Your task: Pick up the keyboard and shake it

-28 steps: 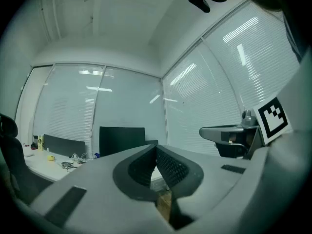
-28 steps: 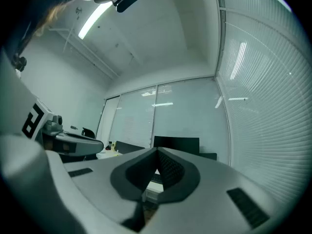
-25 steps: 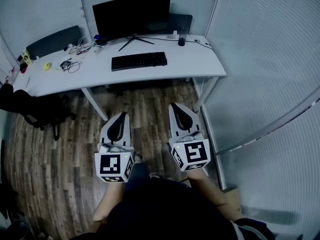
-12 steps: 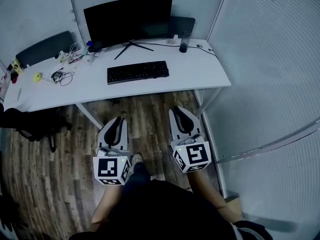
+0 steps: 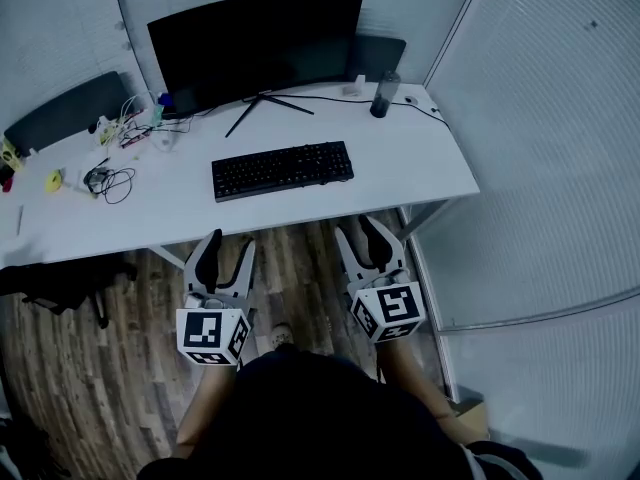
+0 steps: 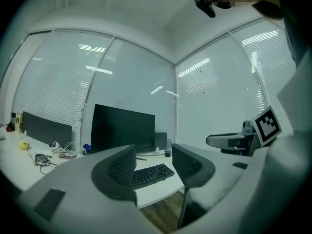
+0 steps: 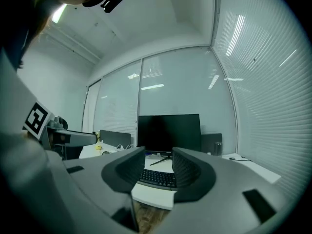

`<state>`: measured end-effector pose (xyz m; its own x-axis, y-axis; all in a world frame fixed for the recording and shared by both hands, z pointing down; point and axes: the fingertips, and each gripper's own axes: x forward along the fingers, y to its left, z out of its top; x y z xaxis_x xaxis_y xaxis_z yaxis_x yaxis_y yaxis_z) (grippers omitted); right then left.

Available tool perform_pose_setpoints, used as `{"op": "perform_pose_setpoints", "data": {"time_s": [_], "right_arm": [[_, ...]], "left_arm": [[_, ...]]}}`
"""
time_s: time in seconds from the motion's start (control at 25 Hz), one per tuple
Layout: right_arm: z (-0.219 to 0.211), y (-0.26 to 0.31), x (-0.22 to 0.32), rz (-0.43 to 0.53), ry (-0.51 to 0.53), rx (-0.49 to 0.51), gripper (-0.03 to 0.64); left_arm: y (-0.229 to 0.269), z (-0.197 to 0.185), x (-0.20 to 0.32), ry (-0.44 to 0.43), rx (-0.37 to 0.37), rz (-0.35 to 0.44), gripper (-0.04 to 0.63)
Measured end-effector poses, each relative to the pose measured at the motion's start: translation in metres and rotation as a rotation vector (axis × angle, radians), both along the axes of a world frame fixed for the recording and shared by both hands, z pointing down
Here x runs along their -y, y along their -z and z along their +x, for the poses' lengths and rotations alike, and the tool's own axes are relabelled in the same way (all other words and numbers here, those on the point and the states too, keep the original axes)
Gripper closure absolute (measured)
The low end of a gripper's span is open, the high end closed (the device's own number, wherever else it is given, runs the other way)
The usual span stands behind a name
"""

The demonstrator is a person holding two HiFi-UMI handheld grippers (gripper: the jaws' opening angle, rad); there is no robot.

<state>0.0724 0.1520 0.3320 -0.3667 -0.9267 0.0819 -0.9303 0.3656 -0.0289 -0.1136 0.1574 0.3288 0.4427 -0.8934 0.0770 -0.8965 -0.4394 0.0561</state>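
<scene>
The black keyboard lies flat on the white desk, in front of the monitor. It also shows in the left gripper view as keyboard and in the right gripper view as keyboard, seen past the jaws. My left gripper hovers over the floor just short of the desk's front edge. My right gripper hangs level with it, further right. Both point at the desk. The jaws of both the left gripper and the right gripper are opening with nothing between them.
A black monitor stands behind the keyboard. A dark bottle is at the desk's back right, and loose cables lie at its left. Glass walls with blinds close in the right side. A dark chair sits under the desk's left end.
Both grippers have moved forward to the desk's front edge, and the desk now looks nearer. Their jaws, shut before, now stand apart.
</scene>
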Motion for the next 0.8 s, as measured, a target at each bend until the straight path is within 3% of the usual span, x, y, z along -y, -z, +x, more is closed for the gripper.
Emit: {"op": "perform_pose_setpoints", "data": {"time_s": [0.24,0.56,0.8], "right_arm": [[-0.001,-0.034,0.035,-0.088,-0.029,-0.027,0.428],[0.017,-0.068,0.102,-0.137,-0.04,-0.043,0.413],[0.033,-0.096,0.177,-0.183,-0.019,-0.056,0.405]], "left_arm": [[-0.037,-0.016,0.046,-0.021,-0.009,-0.088,0.325],[-0.08,-0.018,0.099,-0.021,-0.02,-0.179,0.288],[-0.107,-0.021,0.167,0.004,-0.02,-0.258,0.276]]}}
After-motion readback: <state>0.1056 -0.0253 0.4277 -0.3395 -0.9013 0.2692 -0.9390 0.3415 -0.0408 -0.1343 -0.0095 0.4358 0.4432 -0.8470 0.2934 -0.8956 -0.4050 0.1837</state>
